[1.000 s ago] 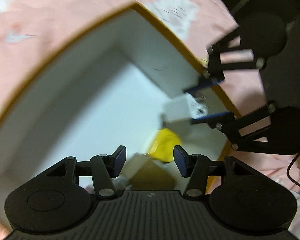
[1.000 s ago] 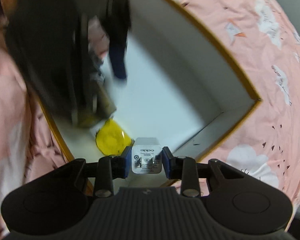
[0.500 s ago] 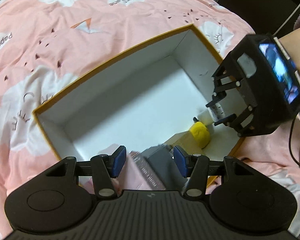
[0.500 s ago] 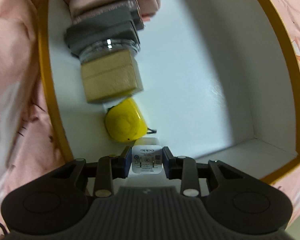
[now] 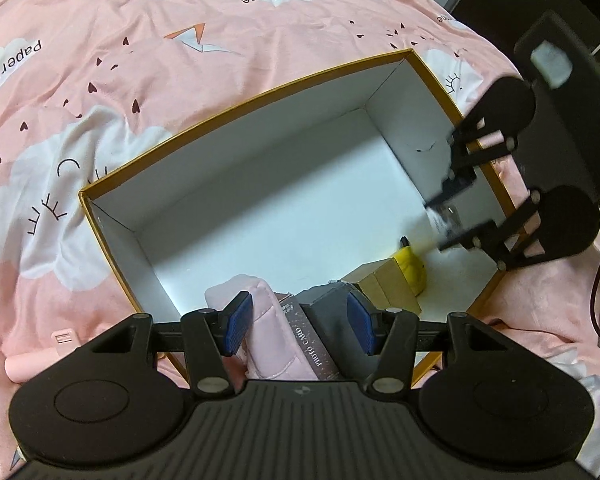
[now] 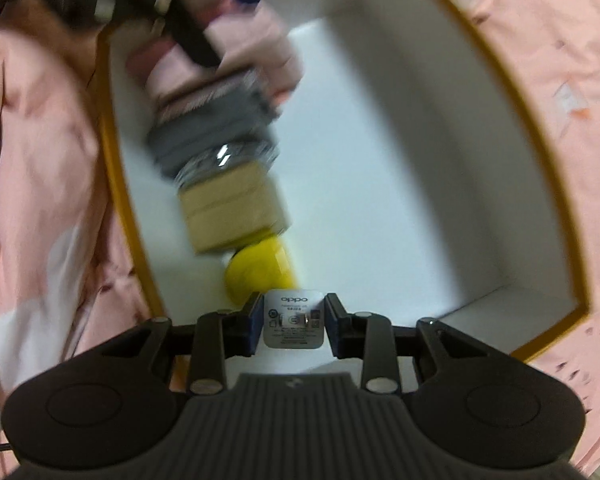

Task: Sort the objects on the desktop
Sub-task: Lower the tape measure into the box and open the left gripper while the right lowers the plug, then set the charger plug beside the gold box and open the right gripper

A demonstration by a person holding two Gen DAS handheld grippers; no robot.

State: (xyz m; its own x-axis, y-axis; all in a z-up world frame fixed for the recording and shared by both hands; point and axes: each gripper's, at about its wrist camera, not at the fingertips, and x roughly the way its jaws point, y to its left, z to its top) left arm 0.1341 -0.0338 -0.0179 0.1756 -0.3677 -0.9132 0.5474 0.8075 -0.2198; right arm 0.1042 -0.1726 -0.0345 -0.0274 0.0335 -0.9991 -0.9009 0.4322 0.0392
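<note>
An open box [image 5: 108,196] with a gold rim and white inside lies on a pink bedsheet [image 5: 140,60] printed with white clouds, paper planes and small hearts; most of its white floor is bare, and the things it holds are lined up along one long wall, the wall at the lower right in the left wrist view.

From the near corner of that wall outward they run: a pink quilted pouch [image 5: 268,332]; a dark slim card box [image 5: 312,344] lettered "PHOTO CARD", touching the pouch; a grey block-shaped object [image 5: 328,300], with something shiny at its far end in the right wrist view, too blurred to name; a tan cardboard box [image 5: 388,284]; then a yellow rounded object [image 5: 414,272], touching the cardboard box.

The left gripper [image 5: 298,324] hangs above the near end of this row, its blue pads standing apart with the pouch and card box seen between them; the pads press on nothing.

The right gripper [image 6: 293,322] points down into the box near the far end of the same wall, just beyond the yellow object; its pads are clamped on either side of a white phone charger [image 6: 294,320] marked "oppo", printed face toward the camera; whether the charger touches the box floor cannot be told.

Outside the box, on the sheet near its near corner, lies a small pink stick-shaped object [image 5: 40,360].
</note>
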